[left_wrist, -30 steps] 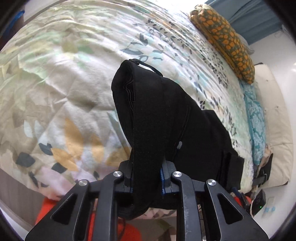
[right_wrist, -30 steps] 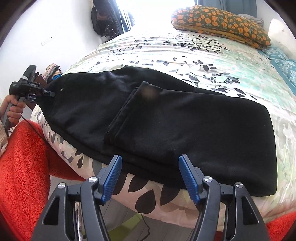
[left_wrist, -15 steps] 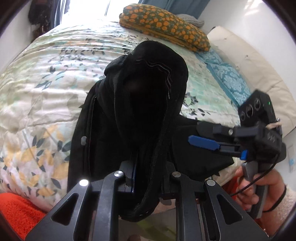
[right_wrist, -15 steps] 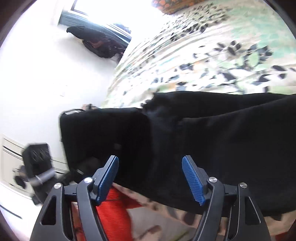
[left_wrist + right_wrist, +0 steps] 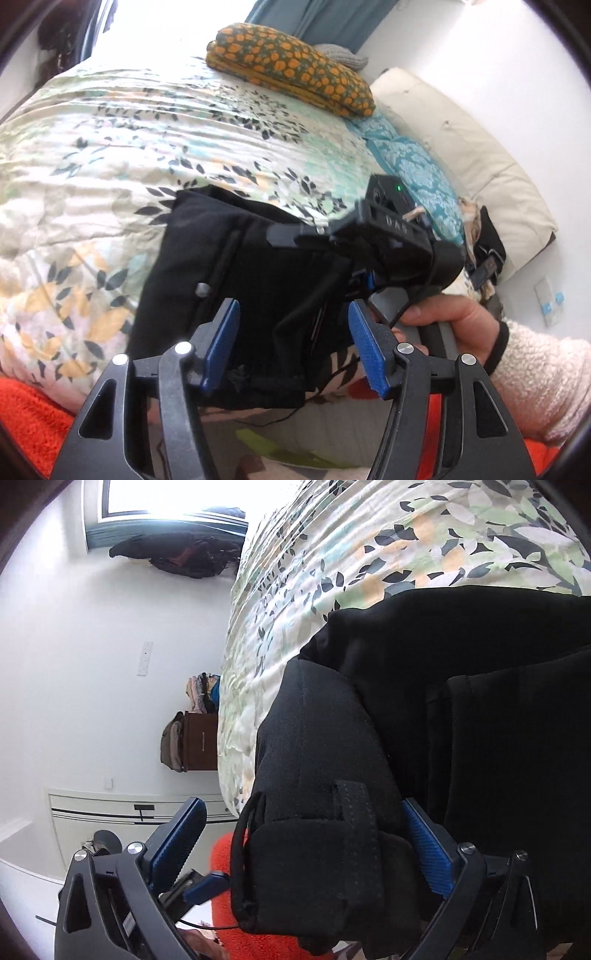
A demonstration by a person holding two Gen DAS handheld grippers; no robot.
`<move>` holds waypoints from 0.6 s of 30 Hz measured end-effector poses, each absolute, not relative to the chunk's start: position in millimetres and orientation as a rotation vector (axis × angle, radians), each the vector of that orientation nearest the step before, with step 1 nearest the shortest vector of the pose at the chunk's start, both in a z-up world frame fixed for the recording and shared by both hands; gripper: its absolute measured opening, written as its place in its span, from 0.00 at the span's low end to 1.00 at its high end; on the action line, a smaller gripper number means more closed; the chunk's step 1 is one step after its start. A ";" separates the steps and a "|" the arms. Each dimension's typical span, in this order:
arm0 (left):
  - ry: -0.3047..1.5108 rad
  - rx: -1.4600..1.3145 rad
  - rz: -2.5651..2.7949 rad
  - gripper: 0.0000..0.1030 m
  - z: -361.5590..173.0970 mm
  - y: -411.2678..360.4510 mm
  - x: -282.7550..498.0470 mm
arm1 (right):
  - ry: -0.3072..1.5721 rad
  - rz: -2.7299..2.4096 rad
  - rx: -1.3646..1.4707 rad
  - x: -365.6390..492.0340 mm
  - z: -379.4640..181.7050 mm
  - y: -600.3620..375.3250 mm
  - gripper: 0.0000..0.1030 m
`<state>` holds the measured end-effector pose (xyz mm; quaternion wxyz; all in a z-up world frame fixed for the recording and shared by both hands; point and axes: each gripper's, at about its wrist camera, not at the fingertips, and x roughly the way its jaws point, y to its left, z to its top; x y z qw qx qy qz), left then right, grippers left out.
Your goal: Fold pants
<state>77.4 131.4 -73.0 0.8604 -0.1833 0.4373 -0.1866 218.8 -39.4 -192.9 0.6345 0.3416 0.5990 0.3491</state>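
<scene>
Left wrist cam: black pants [image 5: 236, 280] folded at the near edge of the floral bedspread [image 5: 122, 147]. The left gripper [image 5: 293, 354] has just sprung open – cloth between the pads, no pinch. Only the right cam shows the waistband [image 5: 317, 860] inside the right gripper [image 5: 306, 849], jaws just widened, not clamping.
</scene>
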 end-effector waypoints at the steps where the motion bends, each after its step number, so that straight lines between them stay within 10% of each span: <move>1: 0.901 -0.408 -0.360 0.68 -70.1 143.7 73.3 | 1.377 0.794 0.754 217.3 -192.6 -36.0 0.99; 3: 0.888 -0.436 -0.304 0.68 -70.9 162.3 72.8 | 1.391 0.769 0.687 211.3 -193.4 -28.6 0.88; 5: 0.903 -0.466 -0.254 0.68 -80.5 177.7 72.4 | 1.411 0.728 0.522 214.0 -189.9 -19.5 0.43; 7: 0.921 -0.505 -0.229 0.68 -89.8 182.2 73.3 | 1.398 0.757 0.482 214.8 -174.3 -14.7 0.35; 18: 0.942 -0.482 -0.277 0.68 -96.7 149.8 73.7 | 1.401 0.823 0.625 255.9 -104.4 -131.7 0.33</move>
